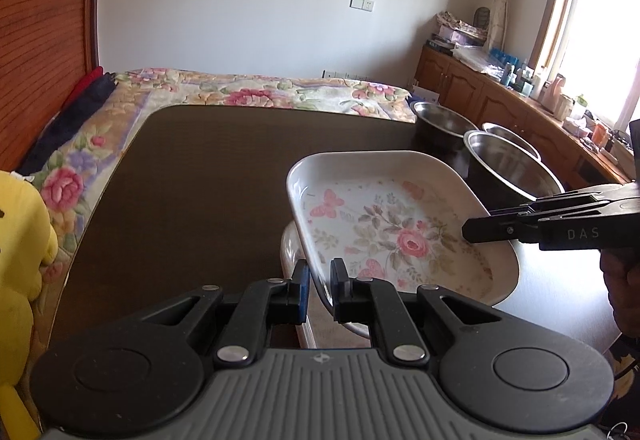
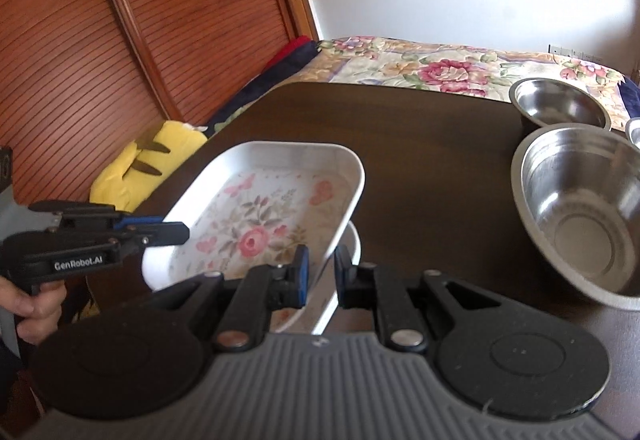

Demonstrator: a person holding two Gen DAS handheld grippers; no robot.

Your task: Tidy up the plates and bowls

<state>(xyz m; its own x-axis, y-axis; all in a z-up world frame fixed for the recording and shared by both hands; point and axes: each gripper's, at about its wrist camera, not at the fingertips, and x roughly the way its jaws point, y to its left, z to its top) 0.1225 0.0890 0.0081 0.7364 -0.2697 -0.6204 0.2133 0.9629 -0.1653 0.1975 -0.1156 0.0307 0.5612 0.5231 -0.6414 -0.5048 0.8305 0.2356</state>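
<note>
Gripping the floral plate from opposite rims, both tongs have it raised and tilted above a second white dish that rests on the dark table near its front edge. The left gripper straddles the plate's near-left rim, one finger outside and one inside, pinching it; in the right wrist view it reaches in from the left side and looks clamped on that same rim. The right gripper likewise holds the opposite rim between its fingers, seen from the left wrist as a black pair coming in from the right.

The plate's long axis runs from the front of the table toward its far edge, and the dish beneath seems to lie the same way, directly under the lifted plate, so my guess is that the move turns on lowering it straight down, level, to nest.

Further right, three steel bowls stand near the table's right edge: a large one closest, a smaller one behind it toward the far right corner, and a third barely in view. They sit well apart from the plates. Nothing lies between plate and dish.
</note>
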